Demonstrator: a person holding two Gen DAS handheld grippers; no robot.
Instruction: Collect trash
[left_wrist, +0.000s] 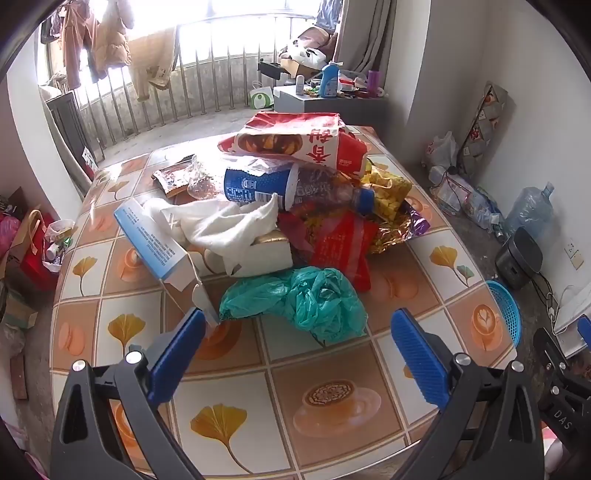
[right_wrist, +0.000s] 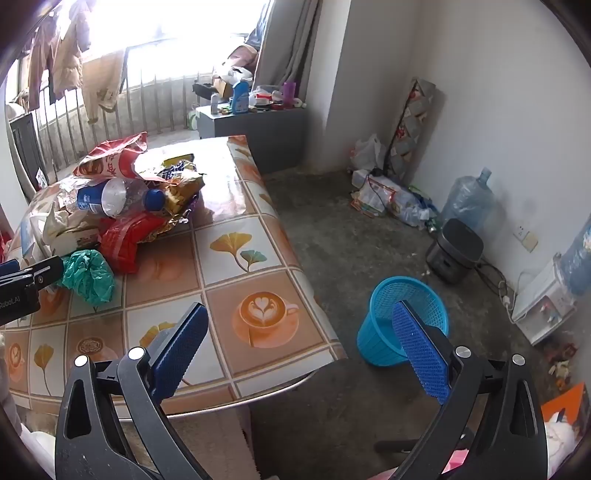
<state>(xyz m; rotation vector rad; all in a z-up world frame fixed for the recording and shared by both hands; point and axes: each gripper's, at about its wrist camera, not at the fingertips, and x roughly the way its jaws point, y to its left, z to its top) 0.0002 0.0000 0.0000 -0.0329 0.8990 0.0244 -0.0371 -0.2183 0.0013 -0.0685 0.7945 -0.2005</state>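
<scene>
A heap of trash lies on the tiled table (left_wrist: 332, 402): a crumpled teal plastic bag (left_wrist: 306, 299) at the front, a red wrapper (left_wrist: 341, 245), a white cloth (left_wrist: 236, 225), a blue carton (left_wrist: 151, 240), a crushed blue-labelled bottle (left_wrist: 291, 186) and a red-white snack bag (left_wrist: 295, 138). My left gripper (left_wrist: 299, 354) is open and empty, just short of the teal bag. My right gripper (right_wrist: 301, 347) is open and empty over the table's right edge (right_wrist: 317, 295). A blue mesh bin (right_wrist: 402, 317) stands on the floor beside the table; it also shows in the left wrist view (left_wrist: 506, 317).
On the floor at the right are a black appliance (right_wrist: 456, 254), a water jug (right_wrist: 469, 199), bags and cables along the wall. A grey cabinet (right_wrist: 255, 129) with bottles stands behind the table. Railings and hanging clothes are at the back. Boxes lie at the left (left_wrist: 33, 247).
</scene>
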